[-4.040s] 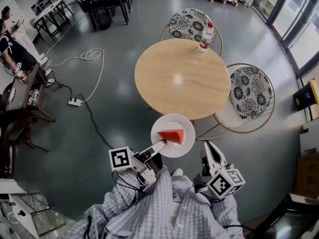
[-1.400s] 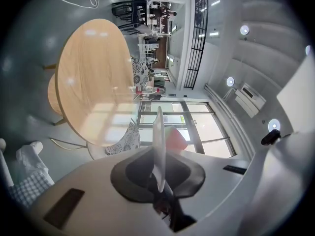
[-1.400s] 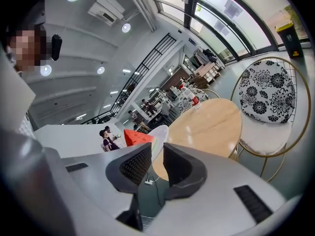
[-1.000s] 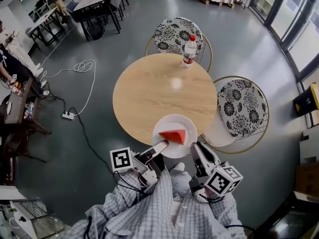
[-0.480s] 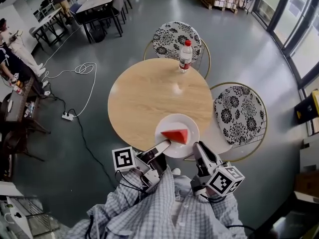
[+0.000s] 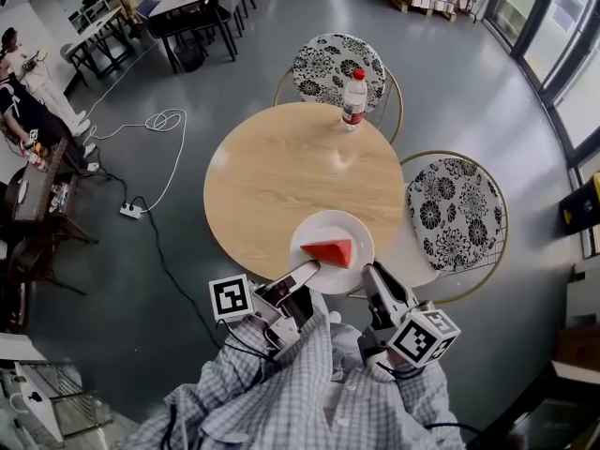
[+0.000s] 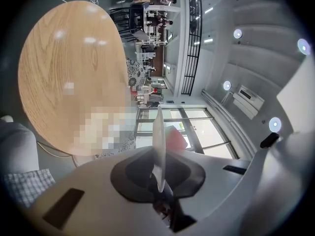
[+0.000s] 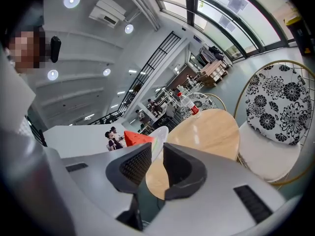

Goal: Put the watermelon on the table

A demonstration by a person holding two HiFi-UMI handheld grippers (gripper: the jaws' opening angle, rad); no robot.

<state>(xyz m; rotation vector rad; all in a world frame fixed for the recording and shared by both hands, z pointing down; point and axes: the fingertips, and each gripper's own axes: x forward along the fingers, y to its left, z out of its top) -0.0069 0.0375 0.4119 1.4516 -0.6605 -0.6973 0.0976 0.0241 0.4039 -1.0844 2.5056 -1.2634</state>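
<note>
With the left gripper clamped on the white plate's 7 o'clock rim, the watermelon wedge hangs over the round wooden table's 5 o'clock edge, the right gripper empty with jaws slightly apart, so delivery looks nearly done and calls for lowering flat, then releasing.

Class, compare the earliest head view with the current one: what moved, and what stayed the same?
The plate with the watermelon slice, carried by the left gripper, moved forward from over the floor to over the near edge of the table. Unchanged: the left jaws stay clamped on the plate's rim, the right gripper stays empty beside it, and the bottle stands at the far edge.
</note>
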